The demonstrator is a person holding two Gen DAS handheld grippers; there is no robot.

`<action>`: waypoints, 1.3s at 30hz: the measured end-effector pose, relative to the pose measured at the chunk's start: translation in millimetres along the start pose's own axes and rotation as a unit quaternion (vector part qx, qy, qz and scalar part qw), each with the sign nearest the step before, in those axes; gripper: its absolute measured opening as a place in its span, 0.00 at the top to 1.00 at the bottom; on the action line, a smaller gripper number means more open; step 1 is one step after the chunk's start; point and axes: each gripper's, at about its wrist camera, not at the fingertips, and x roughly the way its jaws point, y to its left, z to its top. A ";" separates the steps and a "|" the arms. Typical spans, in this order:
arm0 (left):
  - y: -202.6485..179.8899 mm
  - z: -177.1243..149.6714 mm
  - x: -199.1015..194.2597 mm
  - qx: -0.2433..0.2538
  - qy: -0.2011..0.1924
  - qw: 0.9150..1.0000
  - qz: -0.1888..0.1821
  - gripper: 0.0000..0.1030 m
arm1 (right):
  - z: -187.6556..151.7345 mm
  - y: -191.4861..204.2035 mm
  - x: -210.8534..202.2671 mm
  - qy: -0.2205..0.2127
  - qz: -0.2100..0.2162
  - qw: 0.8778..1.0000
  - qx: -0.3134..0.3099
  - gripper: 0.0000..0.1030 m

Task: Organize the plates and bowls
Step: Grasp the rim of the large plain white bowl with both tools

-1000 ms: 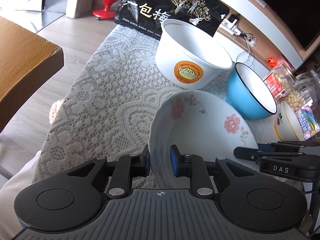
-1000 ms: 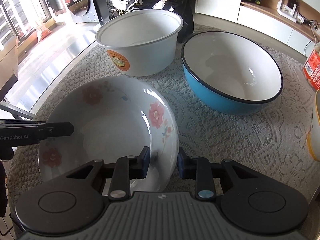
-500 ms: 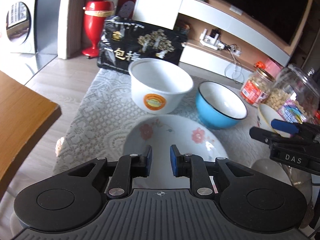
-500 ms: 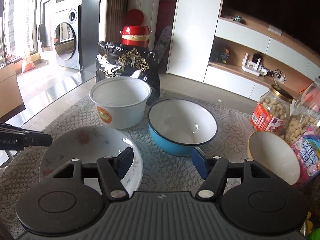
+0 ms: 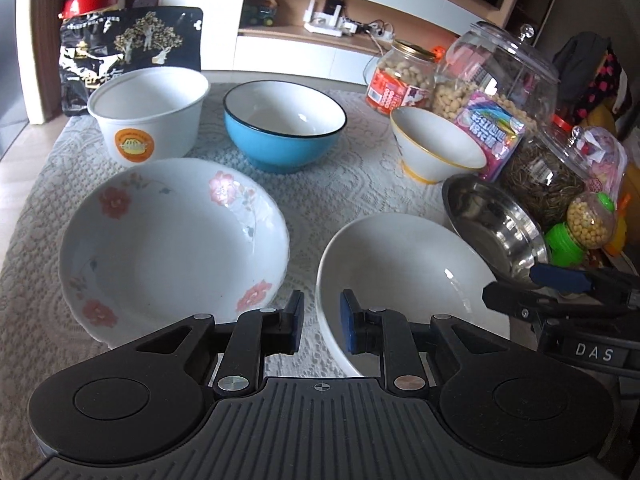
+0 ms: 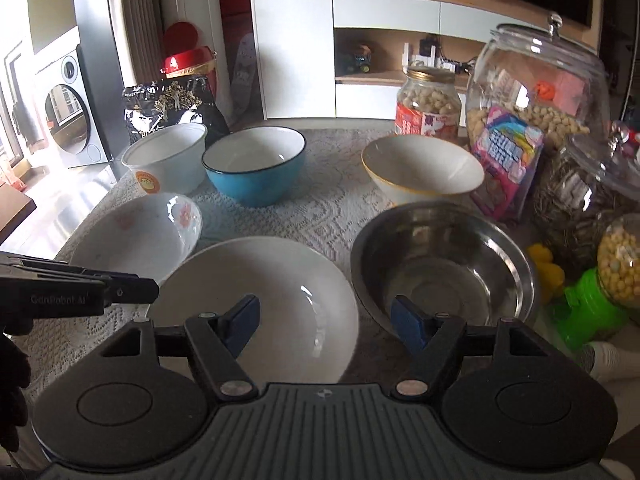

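Pulled back and up off the flowered plate (image 5: 172, 240), both grippers: left gripper (image 5: 321, 322) narrow with nothing between its pads, hanging over the lace cloth (image 5: 344, 184) between that plate and the plain white bowl (image 5: 404, 280); right gripper (image 6: 324, 320) opening wide and empty above the white bowl's rim and the steel bowl (image 6: 440, 264). Resting flat and mouth-up at the cloth's near left, released, the round flowered plate, with no long axis to speak of. Farther back, upright in a row: white tub (image 5: 148, 112), blue bowl (image 5: 284, 124), yellow-rimmed bowl (image 5: 436, 144) tipped slightly, jars (image 5: 504, 76) at right.
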 end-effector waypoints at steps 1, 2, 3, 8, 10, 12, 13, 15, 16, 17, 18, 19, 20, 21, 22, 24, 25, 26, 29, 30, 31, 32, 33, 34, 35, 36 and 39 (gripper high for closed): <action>-0.2 -0.6 1.5 -0.002 0.003 1.000 -0.001 0.79 | -4.4 -4.5 3.7 0.008 0.004 1.000 0.013 0.29; -0.4 -0.9 4.8 -0.004 0.007 1.000 -0.002 0.79 | -9.6 -9.0 8.3 0.017 0.009 0.999 0.028 0.29; -1.0 -1.8 8.1 -0.008 0.012 1.000 -0.001 0.79 | -11.7 -12.8 13.4 0.025 0.013 0.999 0.043 0.29; 1.4 -5.3 24.4 -0.030 0.035 0.999 -0.001 0.79 | -11.2 -18.0 33.6 0.048 0.046 0.995 0.075 0.47; 2.0 -6.6 29.8 -0.031 0.040 0.999 0.004 0.79 | -7.0 -18.6 43.1 0.054 0.049 0.994 0.085 0.47; 2.1 -8.0 35.2 -0.031 0.047 0.998 0.002 0.78 | -4.5 -20.0 52.7 0.063 0.053 0.992 0.097 0.47; 1.9 -8.1 37.1 -0.031 0.049 0.998 0.002 0.78 | -4.4 -20.3 57.6 0.069 0.058 0.991 0.101 0.47; -0.3 -7.8 42.9 -0.024 0.053 0.998 0.003 0.78 | -5.1 -19.7 65.6 0.081 0.067 0.989 0.108 0.51; -1.4 -7.4 45.5 -0.020 0.055 0.998 0.003 0.78 | -5.8 -19.5 69.5 0.086 0.071 0.988 0.109 0.56; -2.3 -7.1 47.7 -0.016 0.057 0.998 0.003 0.78 | -6.5 -19.2 72.4 0.090 0.073 0.987 0.110 0.58; -3.4 -6.9 49.7 -0.013 0.059 0.998 0.002 0.78 | -6.3 -18.7 74.2 0.090 0.073 0.987 0.110 0.58; -4.9 -6.5 51.7 -0.009 0.061 0.998 0.002 0.78 | -6.0 -18.0 74.9 0.089 0.072 0.988 0.108 0.59; -6.9 -6.5 54.0 -0.004 0.064 0.998 0.004 0.77 | -5.2 -17.3 75.2 0.089 0.072 0.988 0.106 0.59; -8.8 -6.7 55.9 0.003 0.066 0.998 0.009 0.76 | -6.2 -16.8 74.5 0.089 0.072 0.988 0.104 0.59; -10.3 -6.7 57.4 0.008 0.066 0.998 0.009 0.75 | -6.1 -16.3 74.8 0.088 0.072 0.988 0.102 0.59; -10.8 -6.3 58.7 0.012 0.068 0.998 0.011 0.72 | -5.1 -15.0 75.8 0.087 0.071 0.989 0.098 0.59; -11.2 -5.9 59.3 0.012 0.069 0.997 0.012 0.72 | -4.4 -14.3 76.1 0.087 0.070 0.989 0.096 0.59; -11.2 -5.7 59.5 0.012 0.070 0.997 0.012 0.71 | -4.1 -13.6 76.2 0.087 0.068 0.989 0.093 0.59; -13.4 -5.7 60.0 0.018 0.071 0.997 0.015 0.71 | -5.2 -13.2 74.5 0.085 0.064 0.991 0.086 0.59; -13.6 -6.0 59.8 0.019 0.071 0.997 0.015 0.71 | -4.8 -12.3 74.6 0.085 0.062 0.991 0.084 0.59; -13.6 -6.0 59.6 0.019 0.071 0.997 0.015 0.71 | -4.6 -11.5 74.9 0.085 0.060 0.991 0.083 0.59; -13.5 -6.2 59.5 0.019 0.071 0.997 0.015 0.71 | -4.7 -11.6 74.7 0.086 0.059 0.991 0.082 0.60; -13.6 -6.2 59.4 0.019 0.072 0.997 0.015 0.71 | -4.9 -11.4 74.4 0.086 0.058 0.991 0.081 0.60; -13.6 -6.2 59.4 0.020 0.073 0.997 0.015 0.71 | -5.0 -11.0 74.1 0.086 0.057 0.991 0.080 0.60; -13.5 -6.3 59.2 0.020 0.073 0.997 0.015 0.71 | -4.9 -9.8 74.0 0.087 0.055 0.992 0.078 0.60; -13.2 -6.5 58.9 0.020 0.074 0.997 0.015 0.71 | -4.8 -9.0 73.9 0.087 0.054 0.992 0.077 0.60; -12.4 -6.5 57.7 0.018 0.078 0.997 0.016 0.71 | -5.0 -7.6 72.1 0.088 0.054 0.992 0.075 0.60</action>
